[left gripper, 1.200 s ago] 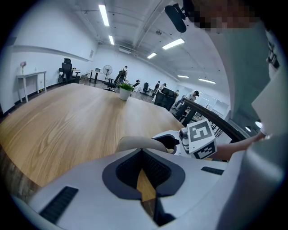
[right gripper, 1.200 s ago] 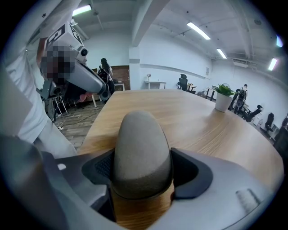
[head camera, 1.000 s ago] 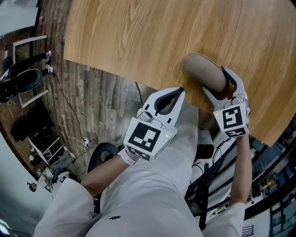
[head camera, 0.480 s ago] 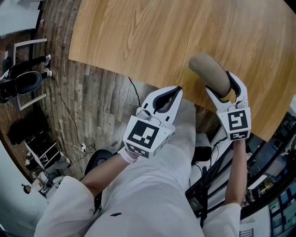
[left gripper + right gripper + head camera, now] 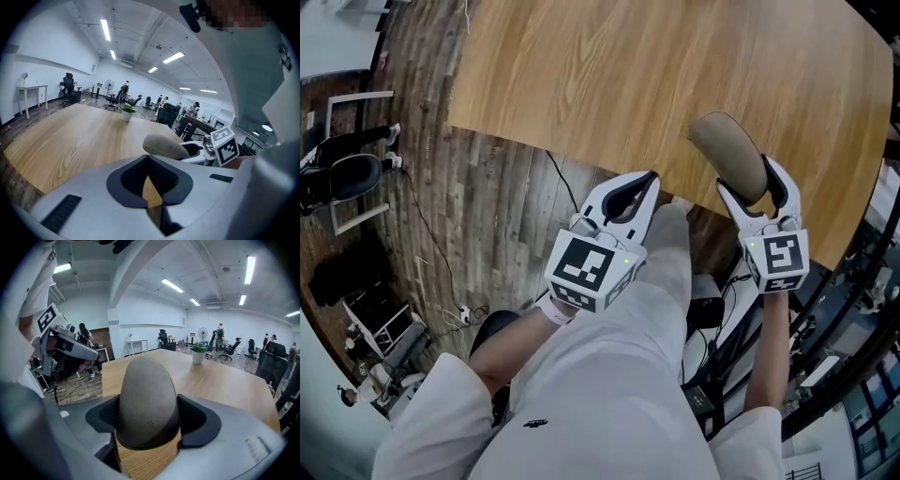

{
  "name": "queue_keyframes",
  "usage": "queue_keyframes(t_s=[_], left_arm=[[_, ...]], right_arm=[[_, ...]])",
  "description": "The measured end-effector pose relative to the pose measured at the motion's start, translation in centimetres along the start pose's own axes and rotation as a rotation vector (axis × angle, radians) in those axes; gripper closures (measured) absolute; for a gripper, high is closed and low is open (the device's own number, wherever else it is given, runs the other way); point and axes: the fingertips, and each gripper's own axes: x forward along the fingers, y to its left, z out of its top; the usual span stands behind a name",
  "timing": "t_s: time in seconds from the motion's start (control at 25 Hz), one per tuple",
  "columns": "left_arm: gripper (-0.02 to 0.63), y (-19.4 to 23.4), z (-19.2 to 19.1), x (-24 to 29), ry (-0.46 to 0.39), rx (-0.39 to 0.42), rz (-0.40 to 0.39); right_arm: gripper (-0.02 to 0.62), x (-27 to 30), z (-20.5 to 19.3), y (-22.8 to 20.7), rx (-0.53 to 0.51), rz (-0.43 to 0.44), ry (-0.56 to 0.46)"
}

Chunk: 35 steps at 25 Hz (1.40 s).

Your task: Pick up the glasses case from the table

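The glasses case (image 5: 728, 156) is a beige oval pouch, held above the near edge of the wooden table (image 5: 656, 75). My right gripper (image 5: 752, 194) is shut on its near end, and the case (image 5: 147, 399) fills the gap between the jaws in the right gripper view. My left gripper (image 5: 630, 199) hangs off the table's near edge over the person's lap, jaws shut with nothing between them. From the left gripper view the case (image 5: 165, 146) shows ahead to the right, with the right gripper (image 5: 197, 151) behind it.
A small potted plant (image 5: 200, 354) stands far off on the table. Office chairs (image 5: 342, 173) and cables lie on the wood floor to the left. A black stand and equipment (image 5: 722, 375) sit under the table's right side.
The right gripper has carried the case slightly up and to the right. The left gripper drifted a little right and farther up in the view.
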Motion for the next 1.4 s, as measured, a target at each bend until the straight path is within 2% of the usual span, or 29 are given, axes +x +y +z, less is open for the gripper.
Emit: queue_keyframes(t_s=[0.28, 0.48, 0.92, 1.16, 1.4], left_arm=[[0.6, 0.5, 1.6, -1.4, -0.045, 0.011, -0.015], [0.6, 0.7, 2.8, -3.7, -0.087, 0.019, -0.022], [0.6, 1.4, 5.3, -7.5, -0.157, 0.039, -0.024], [0.6, 0.9, 6.6, -8.9, -0.189, 0.05, -0.048], [0.6, 0.8, 7.3, -10.8, -0.215, 0.05, -0.067]], right_arm=[[0.222, -2.4, 1.3, 0.2, 0.06, -0.059, -0.051], [0.222, -5.4, 3.8, 2.2, 0.078, -0.091, -0.106], [0.221, -11.5, 8.7, 3.2, 0.123, -0.205, -0.235], [0.222, -14.6, 9.2, 2.6, 0.194, -0.279, -0.301], [0.222, -16.5, 10.0, 2.6, 0.318, -0.32, -0.393]])
